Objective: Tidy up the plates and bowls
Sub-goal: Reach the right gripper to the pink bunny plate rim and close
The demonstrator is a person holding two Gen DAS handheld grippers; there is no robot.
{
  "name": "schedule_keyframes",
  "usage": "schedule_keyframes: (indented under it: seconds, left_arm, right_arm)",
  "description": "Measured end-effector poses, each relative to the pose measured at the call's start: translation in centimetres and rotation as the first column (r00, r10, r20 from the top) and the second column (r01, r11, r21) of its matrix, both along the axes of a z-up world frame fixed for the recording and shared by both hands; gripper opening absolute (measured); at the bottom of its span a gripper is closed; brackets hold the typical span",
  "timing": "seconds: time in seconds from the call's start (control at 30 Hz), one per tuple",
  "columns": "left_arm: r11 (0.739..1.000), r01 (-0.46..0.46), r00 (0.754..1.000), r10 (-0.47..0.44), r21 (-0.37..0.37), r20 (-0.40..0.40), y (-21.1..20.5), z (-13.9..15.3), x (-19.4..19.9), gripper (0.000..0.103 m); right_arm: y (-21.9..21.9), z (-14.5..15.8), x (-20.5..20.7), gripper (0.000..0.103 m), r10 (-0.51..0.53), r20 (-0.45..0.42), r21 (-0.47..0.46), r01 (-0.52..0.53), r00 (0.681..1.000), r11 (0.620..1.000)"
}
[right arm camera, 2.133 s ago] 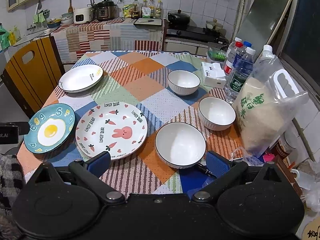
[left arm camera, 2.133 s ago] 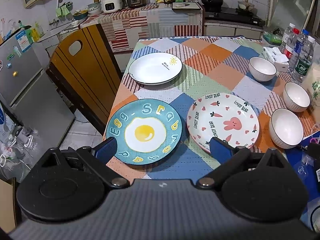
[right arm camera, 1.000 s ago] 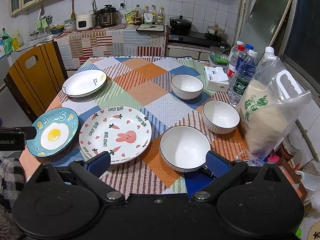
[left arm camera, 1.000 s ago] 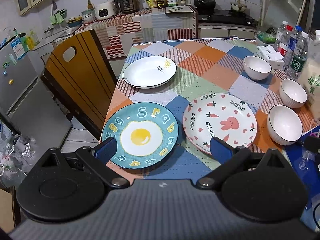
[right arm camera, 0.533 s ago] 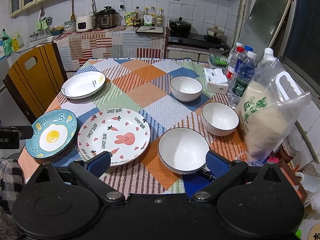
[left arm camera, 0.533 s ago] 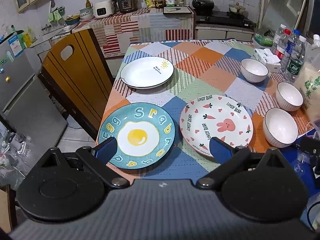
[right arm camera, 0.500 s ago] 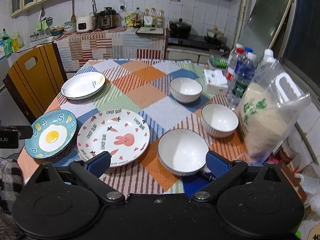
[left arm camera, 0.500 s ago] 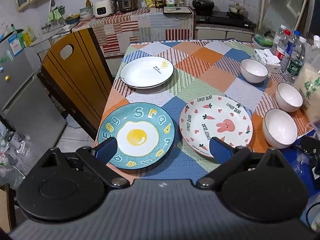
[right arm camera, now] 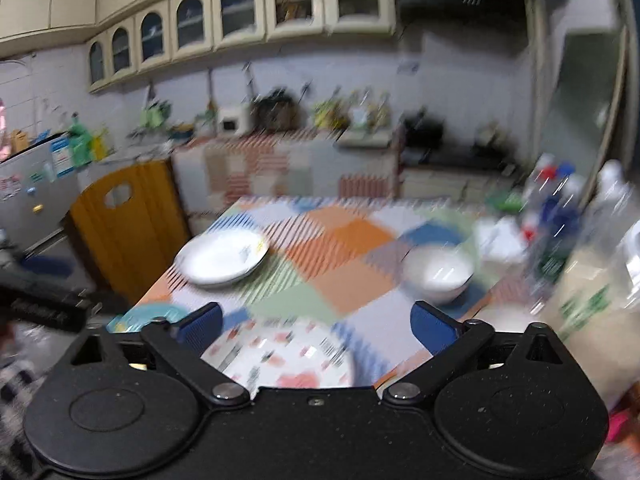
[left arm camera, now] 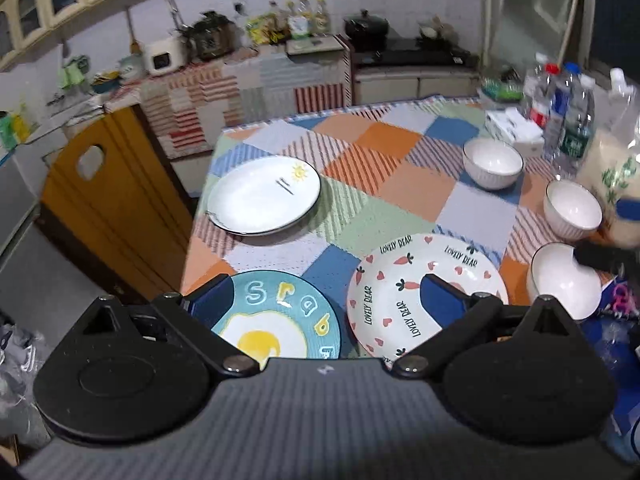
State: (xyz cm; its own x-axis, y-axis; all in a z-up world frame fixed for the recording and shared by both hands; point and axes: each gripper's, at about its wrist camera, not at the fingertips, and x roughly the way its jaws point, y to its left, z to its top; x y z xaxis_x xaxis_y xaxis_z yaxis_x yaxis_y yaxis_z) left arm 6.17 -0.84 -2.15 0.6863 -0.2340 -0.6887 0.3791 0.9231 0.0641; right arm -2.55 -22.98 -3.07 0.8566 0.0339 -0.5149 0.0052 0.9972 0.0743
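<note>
Three plates lie on the patchwork table (left arm camera: 400, 176): a white sun plate (left arm camera: 264, 196) at the far left, a teal egg plate (left arm camera: 280, 320) near left, and a bunny plate (left arm camera: 420, 280) beside it. Three white bowls stand on the right: far (left arm camera: 493, 163), middle (left arm camera: 573, 209), near (left arm camera: 560, 280). My left gripper (left arm camera: 326, 296) is open and empty, above the near edges of the egg and bunny plates. My right gripper (right arm camera: 316, 326) is open and empty above the bunny plate (right arm camera: 288, 356); its view is blurred, showing the sun plate (right arm camera: 222, 258) and far bowl (right arm camera: 438, 274).
A wooden chair (left arm camera: 108, 200) stands at the table's left side. Water bottles (left arm camera: 560, 120), a tissue box (left arm camera: 514, 128) and a rice bag (left arm camera: 616, 184) crowd the right edge. A kitchen counter (left arm camera: 260, 76) with appliances runs along the back wall.
Both grippers have moved forward and tilted up over the table; the right wrist view now looks toward the cabinets and is motion-blurred. The plates and bowls have not moved.
</note>
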Motion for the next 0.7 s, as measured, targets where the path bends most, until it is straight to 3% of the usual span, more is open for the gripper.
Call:
schedule_keyframes:
  seconds: [0.1, 0.27, 0.4, 0.47, 0.53, 0.7]
  left_arm:
    - [0.999, 0.038, 0.997, -0.040, -0.035, -0.067, -0.3, -1.9, 2.4, 0.101]
    - [0.996, 0.090, 0.989, -0.093, -0.028, -0.112, -1.3, -5.1, 6.0, 0.099]
    - [0.994, 0.109, 0.980, -0.113, -0.030, -0.164, -1.9, -7.4, 8.4, 0.091]
    - [0.993, 0.115, 0.972, -0.118, -0.026, -0.203, -2.2, -8.6, 9.7, 0.088]
    - [0.990, 0.139, 0.963, -0.138, -0.011, -0.231, -2.6, -9.8, 10.5, 0.084]
    - [0.975, 0.219, 0.954, -0.204, 0.046, -0.220, -3.8, -11.3, 11.4, 0.083]
  right_arm:
    - [-0.3, -2.9, 0.6, 0.094, 0.045, -0.044, 0.049, -0.043, 0.998, 0.998]
    - [0.2, -7.2, 1.1, 0.087, 0.095, -0.111, 0.113, -0.083, 0.989, 0.990]
    - [0.7, -8.9, 1.3, 0.083, 0.139, -0.130, 0.150, -0.119, 0.982, 0.982]
    - [0.9, -9.7, 1.6, 0.077, 0.144, -0.156, 0.171, -0.117, 0.977, 0.978]
    - [0.7, -10.6, 2.1, 0.063, 0.150, -0.187, 0.192, -0.114, 0.971, 0.975]
    - [0.4, -12.8, 2.7, 0.062, 0.109, -0.231, 0.246, -0.050, 0.967, 0.968]
